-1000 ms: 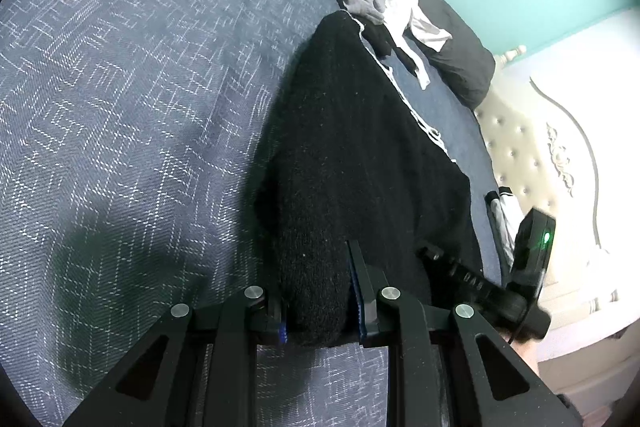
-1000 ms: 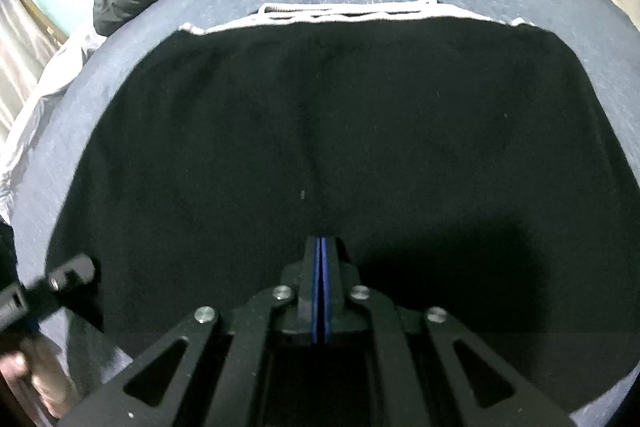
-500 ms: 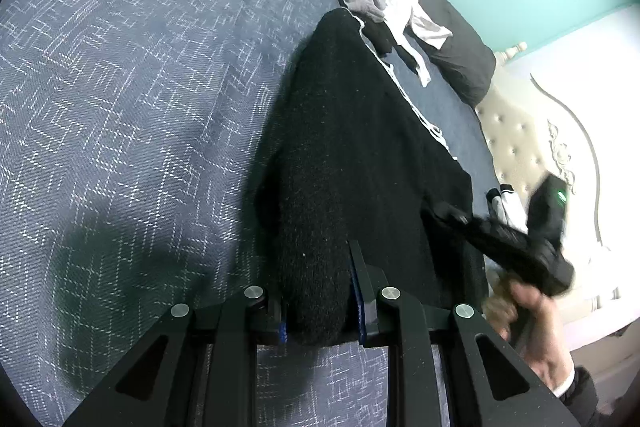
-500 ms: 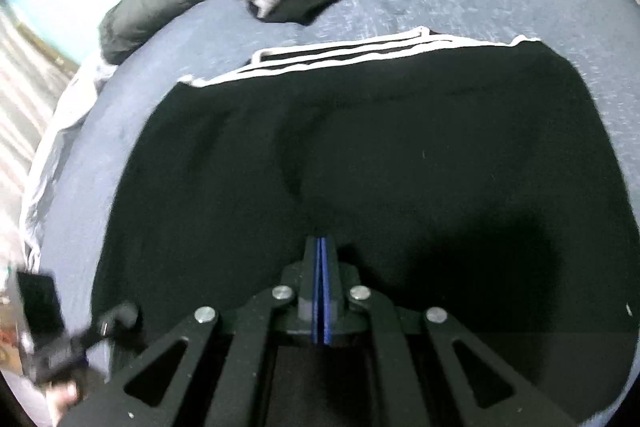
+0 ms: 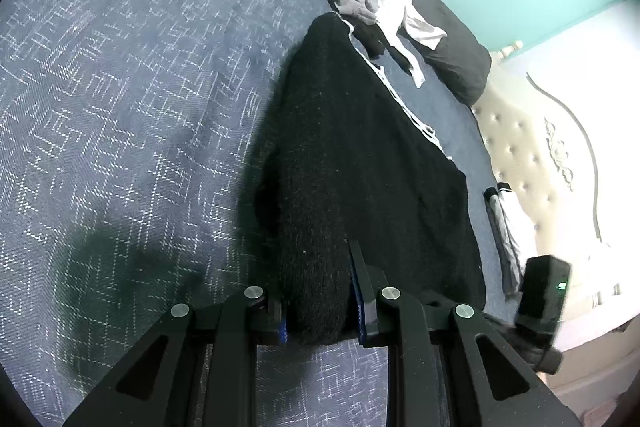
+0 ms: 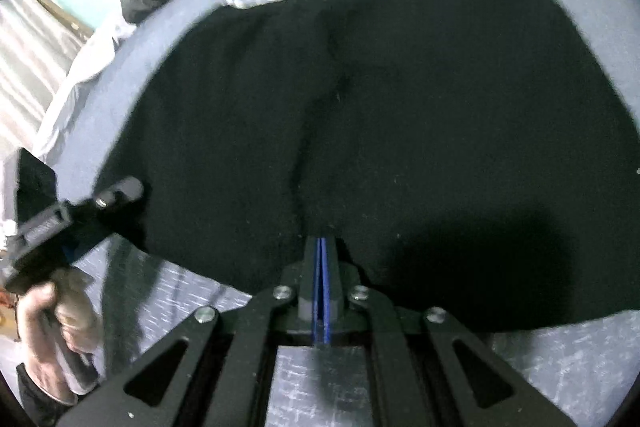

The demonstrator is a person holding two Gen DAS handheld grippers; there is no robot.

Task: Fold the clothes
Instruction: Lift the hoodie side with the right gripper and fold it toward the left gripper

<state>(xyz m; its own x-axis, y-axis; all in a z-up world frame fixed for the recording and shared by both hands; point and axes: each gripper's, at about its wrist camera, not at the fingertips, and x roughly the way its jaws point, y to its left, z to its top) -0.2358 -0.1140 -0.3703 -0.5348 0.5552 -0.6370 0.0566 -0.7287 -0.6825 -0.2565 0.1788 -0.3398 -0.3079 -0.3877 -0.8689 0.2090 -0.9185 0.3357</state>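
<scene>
No text, label, brand, number or sign can be read in either view. On the body of the left gripper point(image 6: 44, 227), seen from the right wrist to the left of the fingers, there is a small pale marking, but it is too blurred to read. On the black box of the right gripper point(image 5: 544, 287), seen from the left wrist to the right of the fingers, a small green light shows, without any letters.
</scene>
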